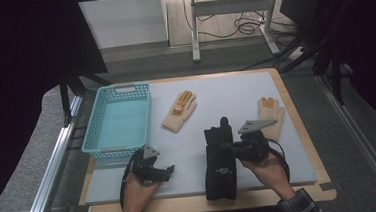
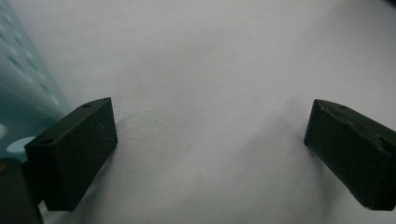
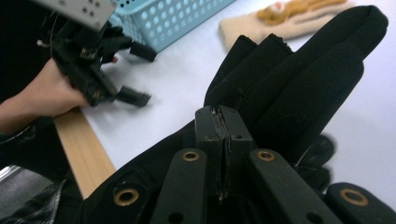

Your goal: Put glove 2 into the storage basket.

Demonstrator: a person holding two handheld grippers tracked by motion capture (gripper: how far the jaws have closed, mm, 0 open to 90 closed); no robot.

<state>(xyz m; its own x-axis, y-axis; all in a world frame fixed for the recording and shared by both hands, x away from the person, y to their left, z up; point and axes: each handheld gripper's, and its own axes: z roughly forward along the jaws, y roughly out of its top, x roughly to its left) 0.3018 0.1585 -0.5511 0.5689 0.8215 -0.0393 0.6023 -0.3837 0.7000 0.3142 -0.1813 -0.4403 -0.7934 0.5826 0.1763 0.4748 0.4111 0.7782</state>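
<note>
The black glove lies flat near the front edge of the bench, cuff toward the person and fingers pointing away. The right claw sits over it with its jaws pressed together; in the right gripper view they appear to pinch a fold of the black cloth, though whether fabric is truly caught between them cannot be told for sure. The glove looks light, soft and limp: it should sag and fold from any single hold, will not break, and its knit should grip well against the pads. A pinch at the cuff or mid-palm would probably carry it best, with the fingers trailing.

The left claw rests at the front left of the bench, jaws wide apart with nothing between them, just in front of the basket.

Farther back, a tan glove lies mid-bench and another tan glove lies to the right, just behind the right claw.

The blue basket at the left holds nothing visible.
</note>
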